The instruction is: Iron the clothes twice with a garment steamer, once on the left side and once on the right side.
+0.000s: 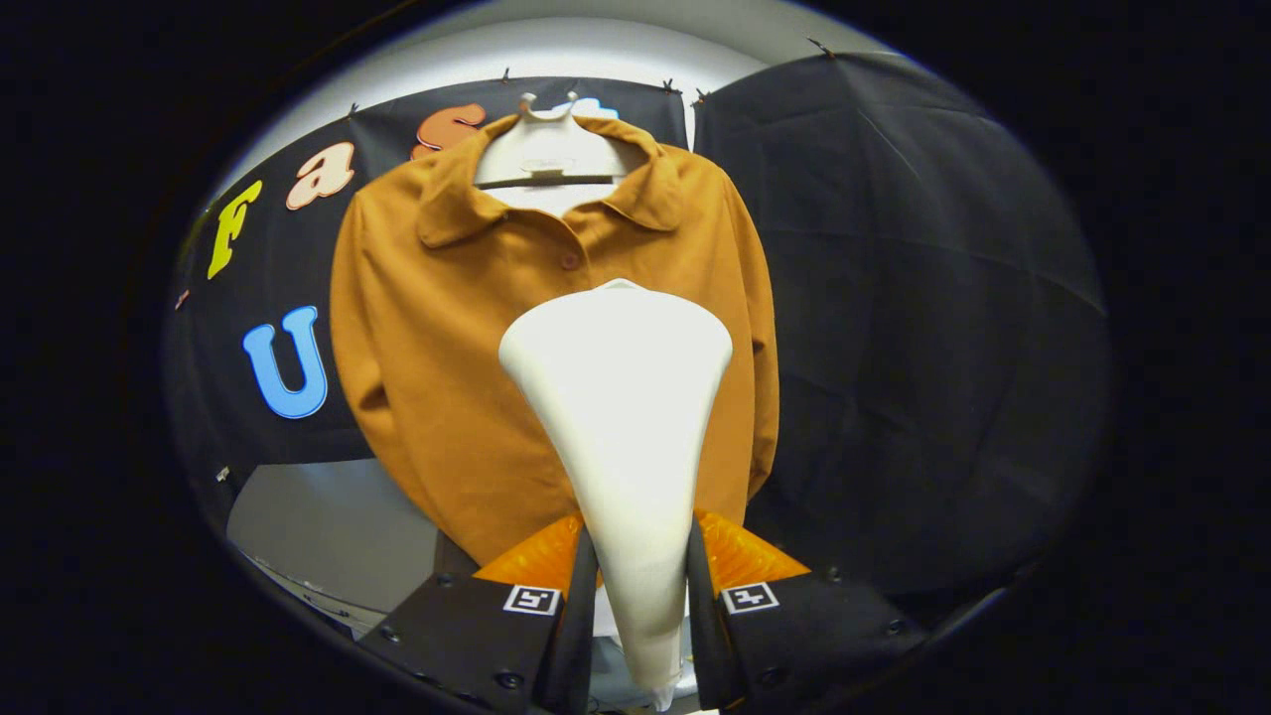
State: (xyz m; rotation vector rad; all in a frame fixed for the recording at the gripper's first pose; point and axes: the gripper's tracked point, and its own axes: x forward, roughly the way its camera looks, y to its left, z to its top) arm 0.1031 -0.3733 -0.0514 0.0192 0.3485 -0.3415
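An orange-brown buttoned shirt [447,377] hangs on a white hanger [544,159] against the booth's black wall, collar up and front facing me. A white garment steamer [621,397] stands between my fingers, its narrow handle pinched by both and its wide head flaring upward just ahead of them. The steamer head covers the middle of the shirt's front, below the top button [570,261]; whether it touches the cloth I cannot tell. My gripper [640,576] is shut on the steamer's handle.
Black cloth [914,328] hangs to the right of the shirt. A pale grey surface [328,526] lies below the shirt's left sleeve, with a table edge beneath it.
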